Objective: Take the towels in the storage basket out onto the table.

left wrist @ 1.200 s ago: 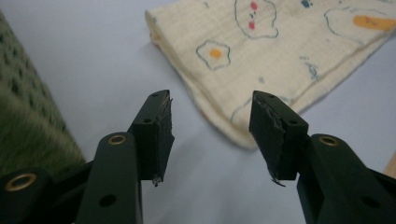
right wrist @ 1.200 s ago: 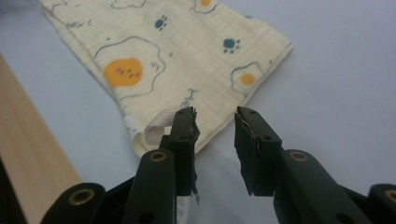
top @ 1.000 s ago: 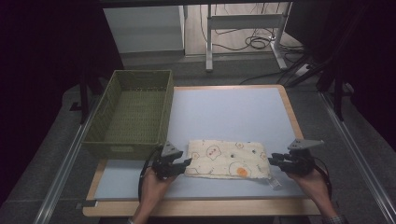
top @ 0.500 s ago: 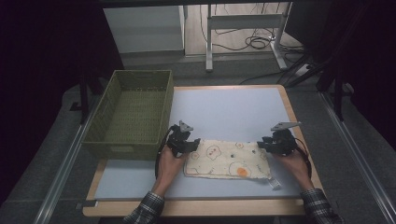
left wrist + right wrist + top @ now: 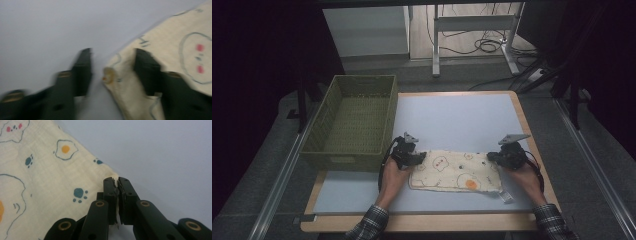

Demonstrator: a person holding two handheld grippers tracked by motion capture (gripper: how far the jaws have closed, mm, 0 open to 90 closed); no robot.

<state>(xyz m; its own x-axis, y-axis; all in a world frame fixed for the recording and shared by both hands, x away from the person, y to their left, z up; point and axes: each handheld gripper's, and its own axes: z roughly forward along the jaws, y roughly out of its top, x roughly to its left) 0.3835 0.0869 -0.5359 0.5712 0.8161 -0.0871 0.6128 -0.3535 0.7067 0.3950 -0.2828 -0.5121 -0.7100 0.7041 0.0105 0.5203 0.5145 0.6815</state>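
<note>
A cream cloth [image 5: 457, 171] printed with fried eggs and paw marks lies flat on the pale blue table top [image 5: 457, 120]. My left gripper [image 5: 421, 156] is at the cloth's far left corner. In the left gripper view the jaws [image 5: 112, 53] have just been closing but still stand apart. The cloth [image 5: 175, 50] has its corner loose between them, with one jaw lying on it. My right gripper [image 5: 490, 157] is at the far right corner. In the right gripper view it [image 5: 117, 180] is shut on the edge of the cloth [image 5: 37, 170].
A green woven basket [image 5: 343, 161] stands at the left of the table, its front wall close to my left hand. The wooden table edge [image 5: 532, 145] runs just right of my right hand. A small white tab [image 5: 507, 196] lies by the cloth's near right corner.
Both hands have slid away from the person along the cloth's short sides to its far corners. The right jaws have shut on their corner. The cloth lies as before.
</note>
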